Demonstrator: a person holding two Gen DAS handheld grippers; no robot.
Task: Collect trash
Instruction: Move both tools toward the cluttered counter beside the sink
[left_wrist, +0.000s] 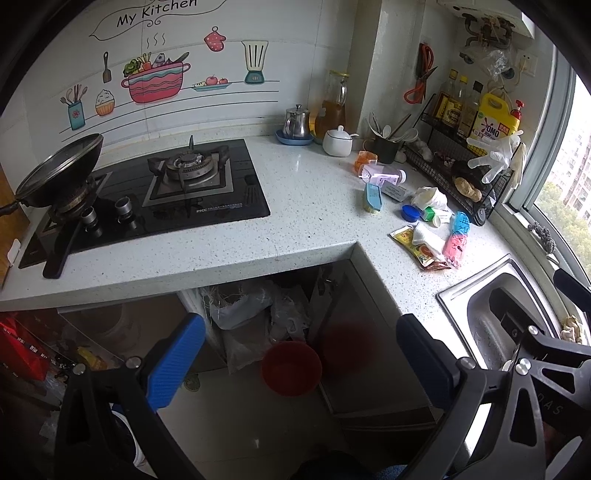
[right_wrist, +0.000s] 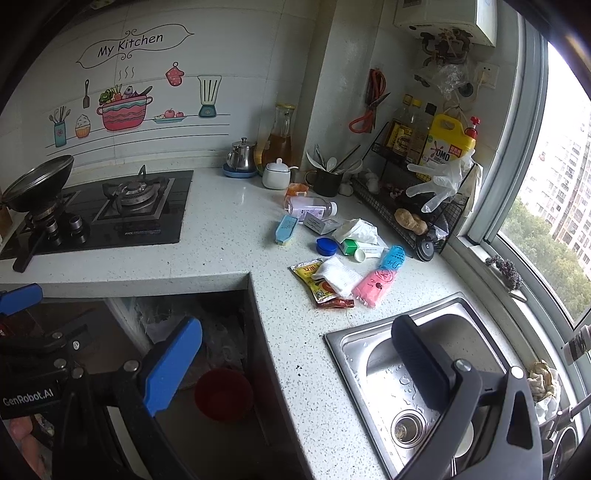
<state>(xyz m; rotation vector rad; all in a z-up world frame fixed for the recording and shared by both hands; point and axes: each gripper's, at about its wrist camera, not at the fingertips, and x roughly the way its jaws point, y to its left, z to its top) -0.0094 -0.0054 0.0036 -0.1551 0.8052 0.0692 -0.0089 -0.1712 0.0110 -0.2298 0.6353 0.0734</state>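
Observation:
Trash lies scattered on the speckled white counter (right_wrist: 229, 225): a yellow sauce packet (right_wrist: 314, 282), a white wad (right_wrist: 338, 278), a pink wrapper (right_wrist: 373, 286), a crumpled tissue (right_wrist: 356, 230), a blue cap (right_wrist: 326, 246), a clear plastic bottle (right_wrist: 312, 207) and a blue sponge brush (right_wrist: 286, 229). The same heap shows in the left wrist view, with the packet (left_wrist: 415, 245) and bottle (left_wrist: 382, 175). A red bin (left_wrist: 291, 367) stands on the floor under the counter, also in the right wrist view (right_wrist: 223, 393). My left gripper (left_wrist: 299, 362) is open and empty above the bin. My right gripper (right_wrist: 295, 365) is open and empty over the counter edge.
A black gas hob (left_wrist: 155, 195) with a wok (left_wrist: 59, 173) is at the left. A steel sink (right_wrist: 417, 384) is at the right. A wire rack (right_wrist: 410, 218) with bottles and a glove stands by the window. A kettle (right_wrist: 242, 155) and white pot (right_wrist: 276, 173) sit at the back.

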